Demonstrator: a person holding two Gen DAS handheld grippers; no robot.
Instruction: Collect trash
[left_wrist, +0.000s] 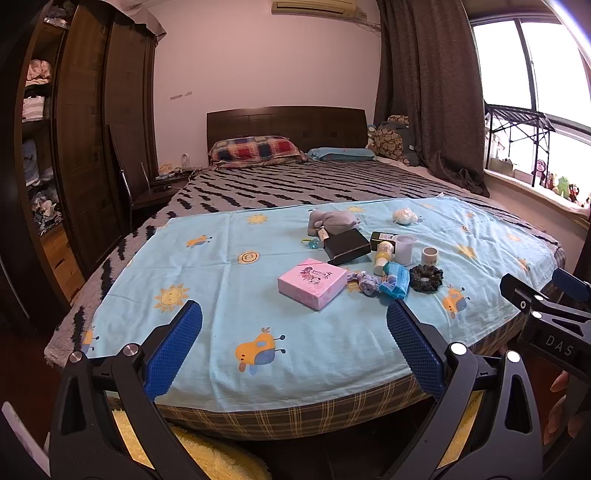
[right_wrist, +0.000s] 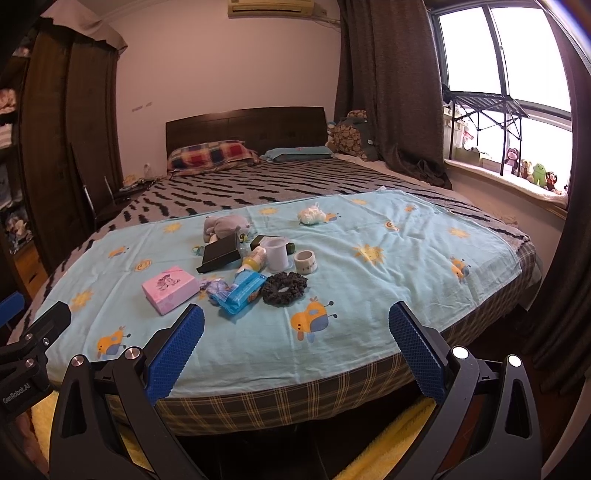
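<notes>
A cluster of small items lies on the light blue sheet (left_wrist: 229, 295) at the foot of the bed. A crumpled white tissue (left_wrist: 405, 216) (right_wrist: 311, 214) sits apart at the far side. A blue wrapper pack (left_wrist: 396, 280) (right_wrist: 243, 288) and a crumpled purple wrapper (left_wrist: 365, 280) (right_wrist: 216, 286) lie near the pink box (left_wrist: 312, 282) (right_wrist: 170, 288). My left gripper (left_wrist: 295, 343) hovers open above the bed's foot edge, short of the pink box. My right gripper (right_wrist: 297, 343) is open too, short of the dark scrunchie (right_wrist: 284, 288), nothing between its fingers.
A black box (left_wrist: 347, 245), a grey plush (left_wrist: 332, 221), a yellow bottle (right_wrist: 255, 260), a clear cup (right_wrist: 277, 253) and a tape roll (right_wrist: 306, 261) crowd the cluster. Yellow fluffy rug (right_wrist: 388, 443) lies below. A wardrobe (left_wrist: 92, 129) stands left, a windowsill with toys (right_wrist: 532, 173) right.
</notes>
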